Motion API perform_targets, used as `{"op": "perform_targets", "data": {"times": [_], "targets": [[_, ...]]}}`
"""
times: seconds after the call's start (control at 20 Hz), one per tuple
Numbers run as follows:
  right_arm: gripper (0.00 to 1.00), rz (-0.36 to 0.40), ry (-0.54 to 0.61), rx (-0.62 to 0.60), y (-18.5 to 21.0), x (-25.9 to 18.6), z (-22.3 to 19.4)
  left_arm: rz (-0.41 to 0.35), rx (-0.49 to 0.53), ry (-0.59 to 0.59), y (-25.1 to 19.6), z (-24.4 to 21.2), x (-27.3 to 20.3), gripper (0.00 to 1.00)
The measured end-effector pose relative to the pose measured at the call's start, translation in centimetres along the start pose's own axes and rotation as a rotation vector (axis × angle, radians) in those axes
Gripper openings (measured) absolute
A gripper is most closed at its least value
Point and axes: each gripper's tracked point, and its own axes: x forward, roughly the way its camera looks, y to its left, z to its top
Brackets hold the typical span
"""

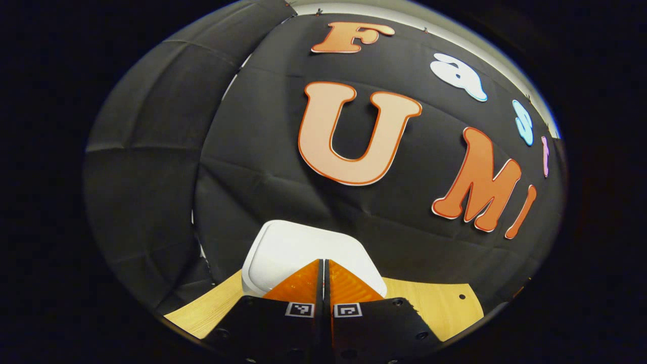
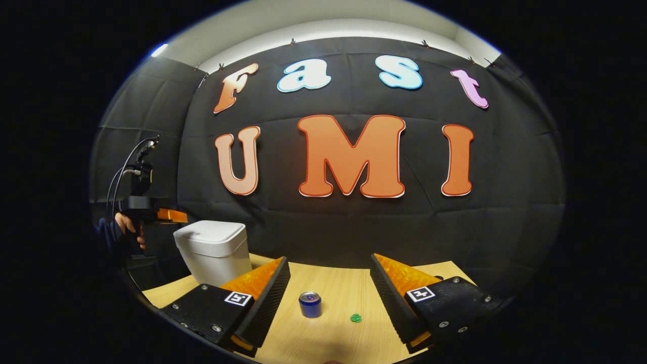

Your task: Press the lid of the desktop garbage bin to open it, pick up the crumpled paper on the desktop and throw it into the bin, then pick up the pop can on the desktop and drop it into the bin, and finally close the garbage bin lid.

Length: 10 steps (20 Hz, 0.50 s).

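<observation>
On the wooden desktop (image 2: pixel 343 283), at about 10 o'clock in my right gripper view, the white garbage bin (image 2: pixel 215 251) stands upright with its lid (image 2: pixel 210 231) flat and closed; contents can't be seen from either view. My left gripper (image 2: pixel 172 216) hangs just above the bin's left edge there, gripped by my hand (image 2: pixel 124 225), cables running up off its top; can't tell from that side whether it touches the lid. Left gripper view: my left gripper (image 1: pixel 323 268) has its jaws pressed together, nothing between them, tips over the near part of the lid (image 1: pixel 303 247), which sits at 12 o'clock just past the fingers. My right gripper (image 2: pixel 328 283) has jaws wide apart, holding nothing. Pop can (image 2: pixel 310 304) stands upright on the desktop between the two fingers, nearer the left one, touching neither. Crumpled paper (image 2: pixel 356 318), small green wad, lies just beside the can at its 4 o'clock, apart from it. Both well apart from the bin.
</observation>
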Motion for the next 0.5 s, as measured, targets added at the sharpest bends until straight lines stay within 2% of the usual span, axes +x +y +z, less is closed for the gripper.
{"op": "perform_targets", "data": {"times": [0.1,0.2,0.25,0.35,0.4,0.5], "targets": [[0.95,-0.008,0.011,-0.003,-0.2,0.0,-0.3,-0.011,0.055,0.042,-0.4,-1.0,1.5,0.00],[0.95,-0.013,0.018,0.001,-0.4,0.2,-0.4,-0.003,0.060,0.106,-0.3,-2.7,2.6,0.00],[0.95,-0.018,0.019,0.002,-0.5,0.3,-0.5,0.014,0.065,0.204,0.1,-4.7,2.5,0.00],[0.95,-0.024,0.021,0.001,-0.8,0.3,-0.6,0.006,0.054,0.134,-0.1,-3.3,3.6,0.01],[0.95,-0.026,0.024,0.000,-0.8,0.4,-0.8,0.020,0.044,0.173,0.0,-3.9,3.2,0.00],[0.95,-0.024,0.031,0.006,-0.8,0.4,-1.0,0.038,0.065,0.176,0.0,-4.2,2.8,0.00]]}}
